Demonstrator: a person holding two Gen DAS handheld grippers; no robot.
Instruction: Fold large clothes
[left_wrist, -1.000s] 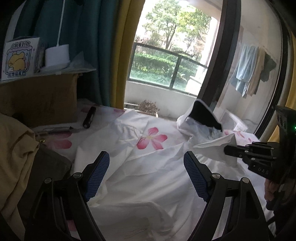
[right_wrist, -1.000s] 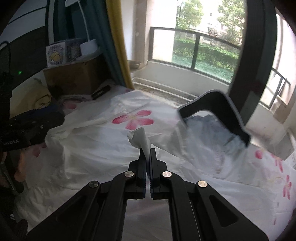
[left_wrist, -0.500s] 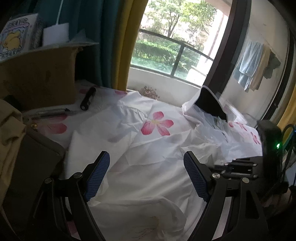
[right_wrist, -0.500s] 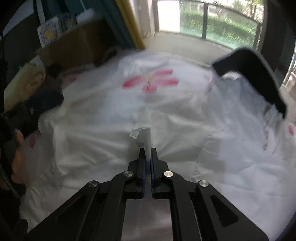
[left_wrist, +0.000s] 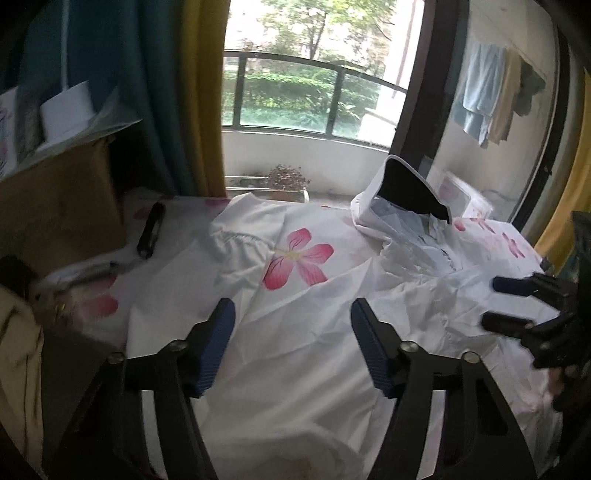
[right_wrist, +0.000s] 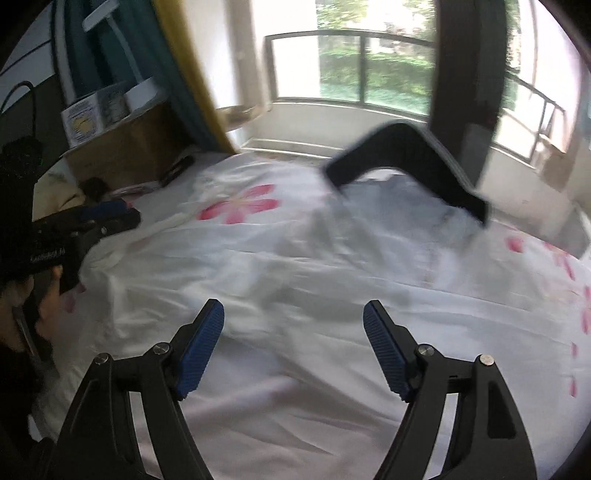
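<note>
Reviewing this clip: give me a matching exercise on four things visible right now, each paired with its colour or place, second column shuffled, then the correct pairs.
Column one:
1. white garment
2. black collar
3. cardboard box
4. black tube

Column two:
A. standing up at the far right of the garment
B. lying on the flowered sheet beside the box
C. spread over the bed under both grippers
D. brown, at the left with a white lamp base on top

Pairs: 1-C, 2-A, 3-D, 4-B
</note>
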